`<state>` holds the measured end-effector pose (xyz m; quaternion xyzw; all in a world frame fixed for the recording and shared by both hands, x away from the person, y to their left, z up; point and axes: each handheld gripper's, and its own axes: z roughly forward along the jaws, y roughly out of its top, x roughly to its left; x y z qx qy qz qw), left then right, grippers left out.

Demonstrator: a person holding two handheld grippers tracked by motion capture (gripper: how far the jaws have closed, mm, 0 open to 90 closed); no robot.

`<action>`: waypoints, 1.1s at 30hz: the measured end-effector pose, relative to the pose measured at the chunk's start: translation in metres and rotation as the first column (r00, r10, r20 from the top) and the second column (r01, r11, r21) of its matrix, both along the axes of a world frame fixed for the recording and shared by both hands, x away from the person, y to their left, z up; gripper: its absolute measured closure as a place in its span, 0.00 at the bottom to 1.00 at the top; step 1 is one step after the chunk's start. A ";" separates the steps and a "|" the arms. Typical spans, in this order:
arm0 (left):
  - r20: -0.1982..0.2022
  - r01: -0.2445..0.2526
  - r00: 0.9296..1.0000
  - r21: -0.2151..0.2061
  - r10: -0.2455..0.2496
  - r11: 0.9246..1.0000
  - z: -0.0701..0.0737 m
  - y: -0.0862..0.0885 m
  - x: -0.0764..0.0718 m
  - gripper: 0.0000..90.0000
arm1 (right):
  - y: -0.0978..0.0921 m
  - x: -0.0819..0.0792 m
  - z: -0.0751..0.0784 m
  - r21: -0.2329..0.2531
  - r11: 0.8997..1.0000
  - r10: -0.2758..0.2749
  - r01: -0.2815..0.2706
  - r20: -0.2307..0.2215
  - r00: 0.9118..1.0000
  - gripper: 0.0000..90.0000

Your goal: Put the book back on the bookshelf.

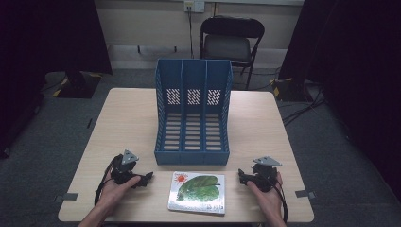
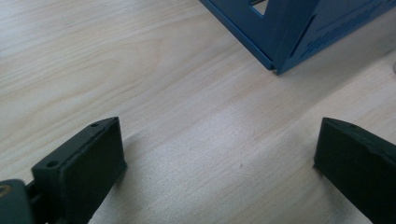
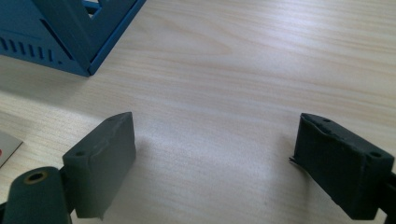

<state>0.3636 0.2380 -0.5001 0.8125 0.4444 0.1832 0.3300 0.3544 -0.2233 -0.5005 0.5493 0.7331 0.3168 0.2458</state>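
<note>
The left tongs (image 1: 144,178) are held on the desk (image 1: 265,123) with jaws set wide apart, nothing between them. Just to their right a book (image 1: 197,192) is laid flat at the near edge, just before the blue three-slot file rack (image 1: 193,113); its cover is printed with a green leaf and a red sun, its writing too small to be read. The right tongs (image 1: 242,176) are likewise spread wide, with nothing between their jaws.

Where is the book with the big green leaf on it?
In the high view the book lies flat at the table's near edge, just in front of the blue file rack, between the left gripper and the right gripper.
</note>
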 end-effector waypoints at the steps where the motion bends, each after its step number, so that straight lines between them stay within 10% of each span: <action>1: 0.000 0.000 1.000 0.000 0.000 1.000 0.000 0.000 0.000 0.05 | 0.001 -0.001 0.000 -0.002 1.000 -0.011 0.011 0.001 1.000 0.13; 18: -0.034 0.050 0.998 -0.086 -0.053 0.995 0.019 -0.007 -0.013 0.29 | 0.018 -0.016 0.015 0.023 0.992 0.126 -0.126 -0.021 0.992 0.23; 24: -0.025 0.153 0.987 -0.111 -0.157 0.982 0.026 -0.028 -0.023 0.30 | 0.038 -0.036 0.026 0.038 0.970 0.242 -0.242 0.007 0.970 0.25; 30: -0.038 0.213 0.975 -0.146 -0.220 0.966 0.023 -0.049 -0.027 0.30 | 0.058 -0.058 0.026 0.081 0.928 0.366 -0.364 -0.011 0.931 0.22; 33: -0.039 0.246 0.966 -0.155 -0.254 0.957 0.020 -0.057 -0.025 0.29 | 0.063 -0.063 0.025 0.073 0.926 0.373 -0.370 -0.022 0.928 0.22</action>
